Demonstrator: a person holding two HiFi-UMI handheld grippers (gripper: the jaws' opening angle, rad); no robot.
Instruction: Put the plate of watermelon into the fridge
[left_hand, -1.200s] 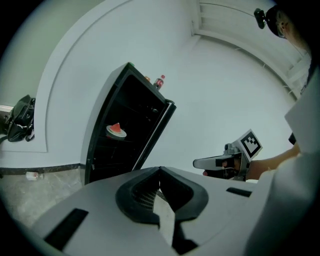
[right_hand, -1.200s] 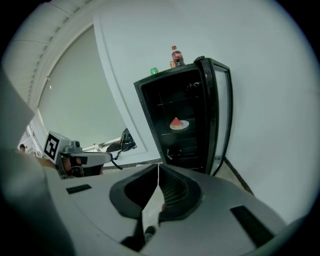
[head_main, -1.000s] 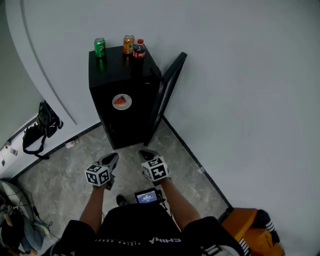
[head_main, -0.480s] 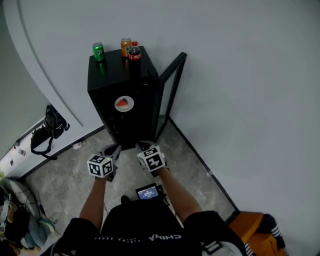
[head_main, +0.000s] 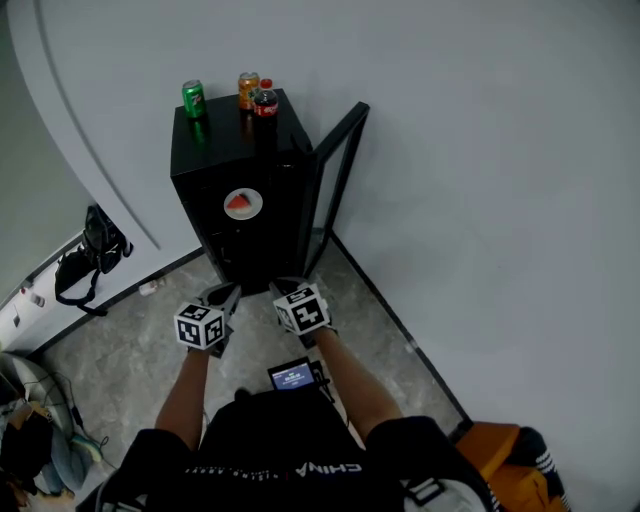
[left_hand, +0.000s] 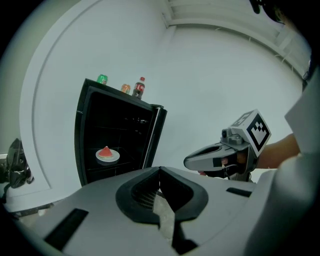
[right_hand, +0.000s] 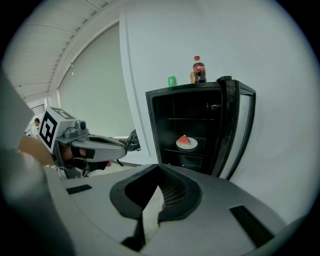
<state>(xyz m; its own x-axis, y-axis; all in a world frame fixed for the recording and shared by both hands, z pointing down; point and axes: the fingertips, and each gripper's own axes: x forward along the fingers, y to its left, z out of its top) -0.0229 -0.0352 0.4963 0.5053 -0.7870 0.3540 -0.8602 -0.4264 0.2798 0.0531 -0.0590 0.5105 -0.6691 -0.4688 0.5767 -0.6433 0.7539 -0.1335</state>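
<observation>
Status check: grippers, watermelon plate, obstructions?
Left gripper and right gripper both shut, empty. White plate with red watermelon wedge on shelf inside black fridge. Fridge door open, nothing blocking.

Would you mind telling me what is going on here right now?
A person stands facing a small black fridge whose door is open. The plate of watermelon already sits on a shelf inside. The left gripper and the right gripper are both shut and empty, held side by side in front of the fridge. A green can, an orange can and a bottle stand on top.
</observation>
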